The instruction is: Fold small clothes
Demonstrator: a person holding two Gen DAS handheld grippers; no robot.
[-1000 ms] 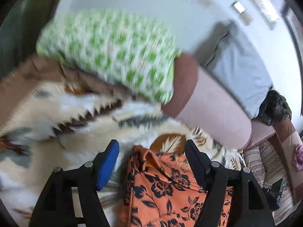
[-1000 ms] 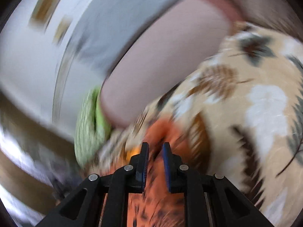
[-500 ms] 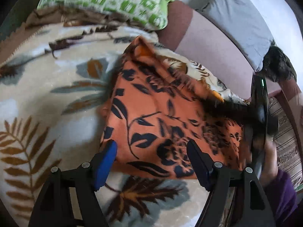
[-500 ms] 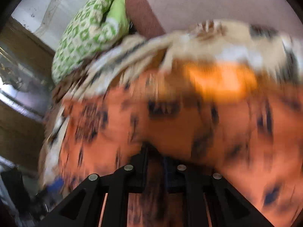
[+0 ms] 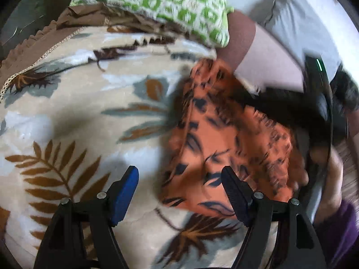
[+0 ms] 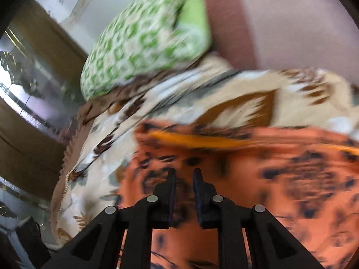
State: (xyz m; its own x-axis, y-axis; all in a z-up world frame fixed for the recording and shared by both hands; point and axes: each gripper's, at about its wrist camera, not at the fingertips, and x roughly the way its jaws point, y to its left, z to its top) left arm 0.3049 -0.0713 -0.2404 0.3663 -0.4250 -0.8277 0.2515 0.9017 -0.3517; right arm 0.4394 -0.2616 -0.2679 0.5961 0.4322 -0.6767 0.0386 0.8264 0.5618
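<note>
We see the orange floral garment (image 5: 226, 139) lying on the leaf-print blanket (image 5: 74, 116), just short of the green-patterned pillow (image 5: 170, 6) and close to the pink sofa back (image 5: 264, 58). Left tool (image 5: 179, 188) is spread wide, holding nothing; its blue-padded finger (image 5: 124, 192) sits over bare blanket on the side away from the garment, and the other finger sits over the garment's near edge. Right tool (image 6: 184, 179) is narrow, a slim gap between its fingers, over the garment (image 6: 246, 179); motion blur means we cannot tell whether cloth is pinched in that gap. In the left wrist view the right tool (image 5: 314, 112) shows as a dark blur across the garment's far side from the left tool, with the hand (image 5: 329, 179) behind it. In the right wrist view the pillow (image 6: 143, 38) sits beyond the garment, with blanket (image 6: 224, 94) between them. Both views are blurred.
</note>
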